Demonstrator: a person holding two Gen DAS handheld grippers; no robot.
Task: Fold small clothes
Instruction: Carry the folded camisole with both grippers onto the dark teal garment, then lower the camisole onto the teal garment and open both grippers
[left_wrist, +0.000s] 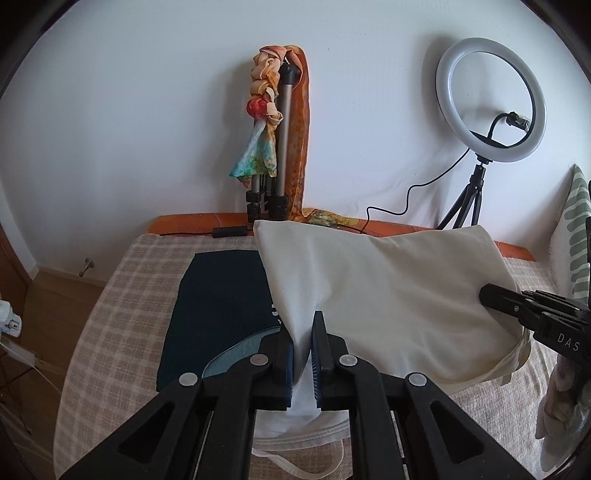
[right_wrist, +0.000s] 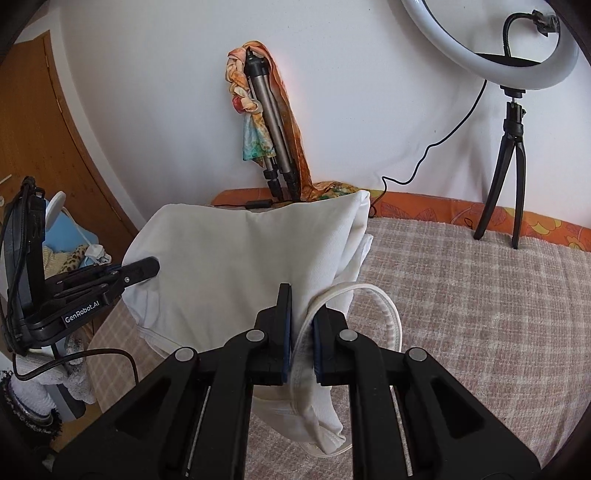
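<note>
Left claw (left_wrist: 303, 354) clamped on white garment (left_wrist: 388, 295), right claw (right_wrist: 302, 332) clamped on its strap edge; garment held stretched above checked bed (right_wrist: 480, 295), beside dark folded shirt (left_wrist: 218, 306).

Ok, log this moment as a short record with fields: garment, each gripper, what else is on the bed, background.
garment: white top, held up off the bed, stretched between both grippers
left gripper: shut on white top, pinching a bunched edge
right gripper: shut on white top near its strap
bed cover: checked beige
other cloth: dark shirt lying flat on the bed cover, partly hidden by the white top
background: ring light on a small tripod; folded tripod wrapped in a scarf, against the wall
</note>
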